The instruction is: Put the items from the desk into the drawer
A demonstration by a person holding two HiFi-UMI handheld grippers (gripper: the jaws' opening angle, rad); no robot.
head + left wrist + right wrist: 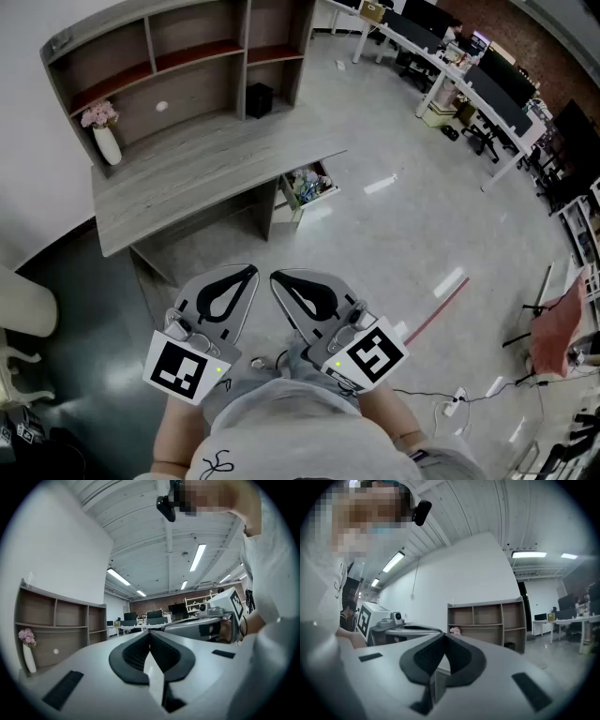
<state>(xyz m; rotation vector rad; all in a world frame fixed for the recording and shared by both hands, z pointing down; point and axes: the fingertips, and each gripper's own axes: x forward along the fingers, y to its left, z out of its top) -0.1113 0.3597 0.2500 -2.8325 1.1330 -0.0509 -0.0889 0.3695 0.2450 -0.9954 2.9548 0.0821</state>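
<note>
At the far left, one white vase [108,145] with pink flowers stands upright on the left end of the grey wooden bench [202,173]. It is the only object visible on the bench top. One shelf unit [178,52] rises along the back edge of the bench, with a row of three open compartments across its top. One small black box [259,99] sits in the lower right part of the unit.

Under the right end of the bench, one drawer [307,186] is pulled out over the floor [403,234]. It holds a jumble of small coloured items, too small to count or name.

There are two tools, both held low and close to the person's body, well apart from the bench and the drawer. The left tool [249,272] points up towards the bench. In its own view, the left tool [150,633] has its two black-padded jaws closed tip to tip, with nothing between them. The right tool [277,278] sits just beside it, and the two noses nearly meet. In its own view, the right tool [443,635] also has its jaws closed together and empty.

To the right, one red line [437,313] is marked on the floor.
</note>
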